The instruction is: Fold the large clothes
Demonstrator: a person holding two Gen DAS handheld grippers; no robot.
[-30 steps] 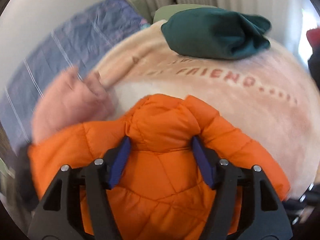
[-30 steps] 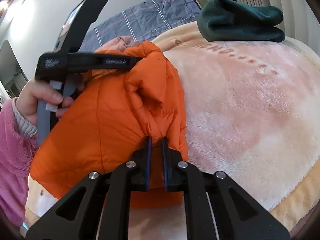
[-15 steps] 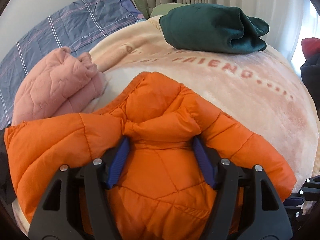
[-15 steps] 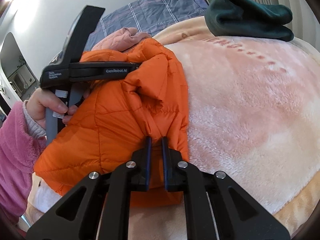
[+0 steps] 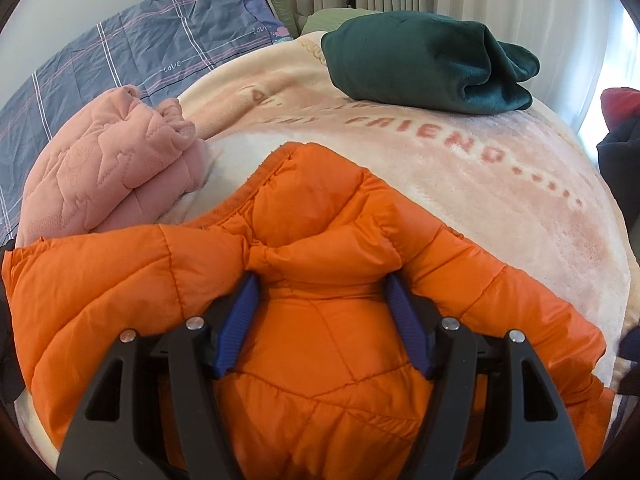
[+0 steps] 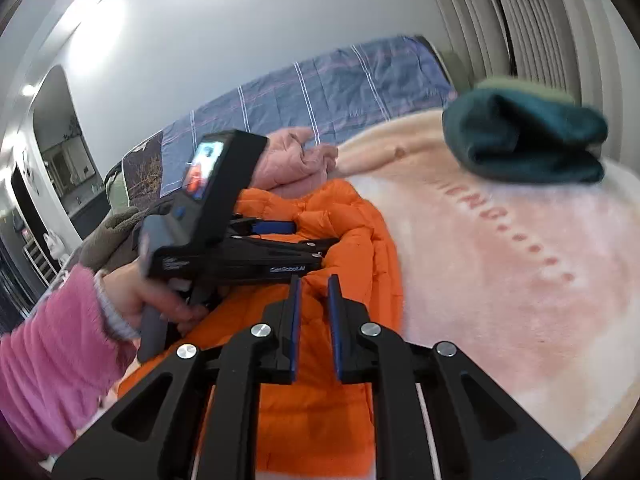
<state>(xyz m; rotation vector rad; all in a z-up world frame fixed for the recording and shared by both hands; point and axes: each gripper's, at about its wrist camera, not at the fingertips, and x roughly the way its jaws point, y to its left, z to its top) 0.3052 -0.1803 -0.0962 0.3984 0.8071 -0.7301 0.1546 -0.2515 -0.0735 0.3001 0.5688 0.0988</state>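
Observation:
An orange puffer jacket (image 5: 320, 320) lies folded on the peach blanket (image 5: 500, 184); it also shows in the right wrist view (image 6: 348, 240). My left gripper (image 5: 322, 292) has its jaws wide apart with a thick fold of the jacket bulging between them, pressed down on it. It shows from the side in the right wrist view (image 6: 280, 248), held by a hand in a pink sleeve. My right gripper (image 6: 314, 284) is partly open and empty, lifted just above the jacket.
A folded pink quilted garment (image 5: 108, 172) lies left of the jacket. A folded dark green garment (image 5: 428, 64) lies at the back of the blanket. A blue plaid sheet (image 5: 140, 60) covers the bed behind. Dark clothing (image 5: 620, 152) is at the right edge.
My right gripper has let go of the jacket's fold, opened a little and lifted away. The jacket has settled flat on the blanket. My left gripper stays pressed on it.

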